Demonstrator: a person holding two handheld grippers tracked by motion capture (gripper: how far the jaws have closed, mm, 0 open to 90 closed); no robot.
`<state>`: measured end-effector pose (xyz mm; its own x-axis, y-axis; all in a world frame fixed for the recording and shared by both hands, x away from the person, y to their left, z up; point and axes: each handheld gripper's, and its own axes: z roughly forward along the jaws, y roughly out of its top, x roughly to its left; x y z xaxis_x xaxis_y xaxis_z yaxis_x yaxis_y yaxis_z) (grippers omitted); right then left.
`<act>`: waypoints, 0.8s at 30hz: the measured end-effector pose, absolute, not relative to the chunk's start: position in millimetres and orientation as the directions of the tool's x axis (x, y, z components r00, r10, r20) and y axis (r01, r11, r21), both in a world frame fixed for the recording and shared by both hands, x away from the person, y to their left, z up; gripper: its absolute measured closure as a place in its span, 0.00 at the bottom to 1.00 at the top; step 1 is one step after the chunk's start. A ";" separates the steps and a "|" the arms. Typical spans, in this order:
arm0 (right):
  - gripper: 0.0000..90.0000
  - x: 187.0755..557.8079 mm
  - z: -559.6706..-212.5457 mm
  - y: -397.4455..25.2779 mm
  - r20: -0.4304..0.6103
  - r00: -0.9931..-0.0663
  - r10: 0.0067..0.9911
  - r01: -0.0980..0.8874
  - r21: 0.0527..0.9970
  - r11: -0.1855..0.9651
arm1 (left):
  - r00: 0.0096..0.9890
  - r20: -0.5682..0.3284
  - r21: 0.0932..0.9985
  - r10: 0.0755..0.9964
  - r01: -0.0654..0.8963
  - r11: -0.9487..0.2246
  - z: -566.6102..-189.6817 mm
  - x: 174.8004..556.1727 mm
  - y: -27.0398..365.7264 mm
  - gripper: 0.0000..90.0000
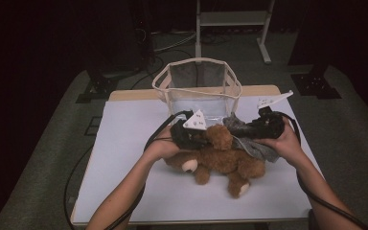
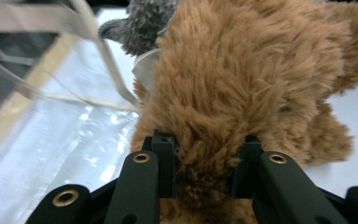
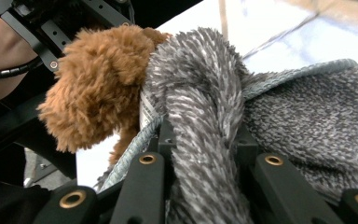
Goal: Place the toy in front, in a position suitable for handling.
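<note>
White sheeting covers the table [image 1: 124, 158], and its pale wooden edge is seen at the far side, behind both grippers. Grey carpet is laid around the table, and the room beyond it is dark, with a white metal frame [image 1: 232, 21] standing far behind.

A basket [image 1: 197, 86] with clear plastic walls and a cream fabric rim is placed just beyond the two grippers, near the far edge of the table. Bare white surface is left free to the outer side of the left gripper [image 1: 191, 136] and on the near side of the toy, towards the person. Less room is left to the outer side of the right gripper [image 1: 249, 128], where the table edge is near.

A brown teddy bear [image 1: 220, 160] of long shaggy plush, with cream foot pads, is lying on the sheet between and just under the grippers. The left gripper [image 2: 205, 163] is clenched on a tuft of the bear's fur, which is pressed between its jaws. The right gripper [image 3: 204, 149] is clamped on a fold of a grey fleece cloth [image 3: 279, 116], a mottled piece with a stitched hem, which is draped against the bear [image 3: 98, 84]. The cloth [image 1: 254, 143] is touching the bear's side nearest the right gripper.
</note>
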<state>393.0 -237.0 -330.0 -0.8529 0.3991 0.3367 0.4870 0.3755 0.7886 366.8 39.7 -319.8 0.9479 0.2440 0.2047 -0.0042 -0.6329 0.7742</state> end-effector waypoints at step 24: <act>0.81 341.3 -389.5 -235.2 0.317 -0.863 0.394 0.475 0.776 0.415 | 0.957 0.165 0.722 0.237 0.046 -0.690 -351.9 339.9 103.2 0.32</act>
